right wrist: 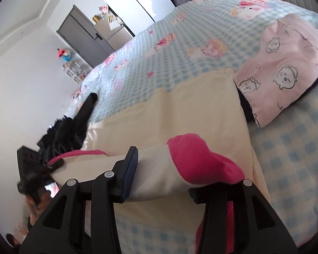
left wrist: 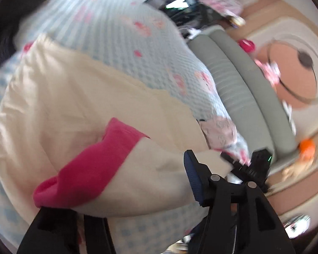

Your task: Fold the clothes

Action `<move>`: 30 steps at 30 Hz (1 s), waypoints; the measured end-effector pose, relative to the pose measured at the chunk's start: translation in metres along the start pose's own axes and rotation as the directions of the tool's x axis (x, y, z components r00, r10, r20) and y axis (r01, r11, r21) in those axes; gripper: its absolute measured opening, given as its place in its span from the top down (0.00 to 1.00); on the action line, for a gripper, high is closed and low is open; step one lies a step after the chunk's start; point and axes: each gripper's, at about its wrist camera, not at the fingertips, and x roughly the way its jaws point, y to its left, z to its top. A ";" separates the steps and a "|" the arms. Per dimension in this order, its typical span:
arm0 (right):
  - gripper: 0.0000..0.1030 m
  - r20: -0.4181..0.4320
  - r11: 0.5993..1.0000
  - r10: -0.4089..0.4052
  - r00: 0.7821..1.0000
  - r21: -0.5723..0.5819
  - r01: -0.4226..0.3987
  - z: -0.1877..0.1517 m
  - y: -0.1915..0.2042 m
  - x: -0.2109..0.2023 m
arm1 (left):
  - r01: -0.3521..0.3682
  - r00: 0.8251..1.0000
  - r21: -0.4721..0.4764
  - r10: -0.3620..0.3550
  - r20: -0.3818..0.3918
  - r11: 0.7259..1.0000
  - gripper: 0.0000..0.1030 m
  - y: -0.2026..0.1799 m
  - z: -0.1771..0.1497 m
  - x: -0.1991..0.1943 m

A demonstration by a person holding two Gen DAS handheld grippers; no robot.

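Observation:
A cream shirt (left wrist: 78,97) with pink sleeve cuffs lies on a blue-checked bedspread (left wrist: 120,31). In the left wrist view my left gripper (left wrist: 116,182) is open. A folded sleeve with its pink cuff (left wrist: 89,167) lies across the gap and covers the left finger. In the right wrist view my right gripper (right wrist: 163,173) is open too, and the other sleeve and its pink cuff (right wrist: 203,160) rest between its fingers. The shirt's body (right wrist: 190,110) spreads out beyond them. My right gripper (left wrist: 242,162) also shows at the shirt's far edge in the left wrist view.
A folded pink garment (right wrist: 282,72) with cartoon faces lies on the bed to the right of the shirt. A black garment (right wrist: 70,127) sits at the shirt's left. A grey padded bed frame (left wrist: 233,80) borders a floor mat (left wrist: 290,72). A dark cabinet (right wrist: 84,33) stands by the wall.

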 end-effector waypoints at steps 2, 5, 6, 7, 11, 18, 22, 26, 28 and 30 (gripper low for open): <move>0.58 -0.015 0.998 0.019 1.000 0.058 -0.018 0.009 -0.007 0.010 | 0.056 0.998 -0.066 -0.058 -0.033 0.996 0.47 0.006 0.019 0.004; 0.53 -0.015 0.984 0.082 0.997 0.161 -0.078 0.027 -0.014 0.015 | 0.108 0.987 -0.133 -0.122 -0.103 0.985 0.41 0.007 0.041 0.005; 0.51 -0.013 0.977 0.107 0.994 0.185 -0.103 0.034 -0.015 0.014 | 0.102 0.983 -0.146 -0.122 -0.136 0.984 0.40 0.008 0.046 0.005; 0.49 -0.010 0.972 0.126 0.992 0.200 -0.121 0.039 -0.016 0.014 | 0.076 0.980 -0.142 -0.100 -0.173 0.987 0.39 0.007 0.049 0.005; 0.39 0.008 0.979 0.101 0.995 0.180 -0.100 0.048 -0.011 0.007 | -0.206 0.953 0.130 0.228 -0.197 0.970 0.23 -0.014 0.043 -0.008; 0.37 0.025 0.993 -0.071 0.997 0.095 0.068 0.039 -0.010 -0.003 | -0.422 0.902 0.271 0.431 0.028 0.865 0.23 -0.016 0.029 -0.043; 0.37 0.003 0.986 -0.163 0.987 -0.015 0.163 0.027 -0.001 -0.001 | -0.592 0.803 0.373 0.565 0.192 0.714 0.23 -0.017 0.010 -0.032; 0.37 -0.055 0.964 -0.253 0.966 -0.095 0.247 0.010 -0.008 0.015 | -0.596 0.778 0.421 0.622 0.091 0.684 0.23 0.003 0.002 0.006; 0.37 -0.086 0.938 -0.329 0.940 -0.145 0.315 0.003 -0.015 0.028 | -0.697 0.679 0.428 0.722 0.134 0.576 0.22 0.010 0.005 0.018; 0.39 -0.090 0.896 -0.421 0.903 -0.199 0.397 -0.001 -0.020 0.036 | -0.777 0.598 0.368 0.782 0.178 0.510 0.22 0.015 0.019 0.013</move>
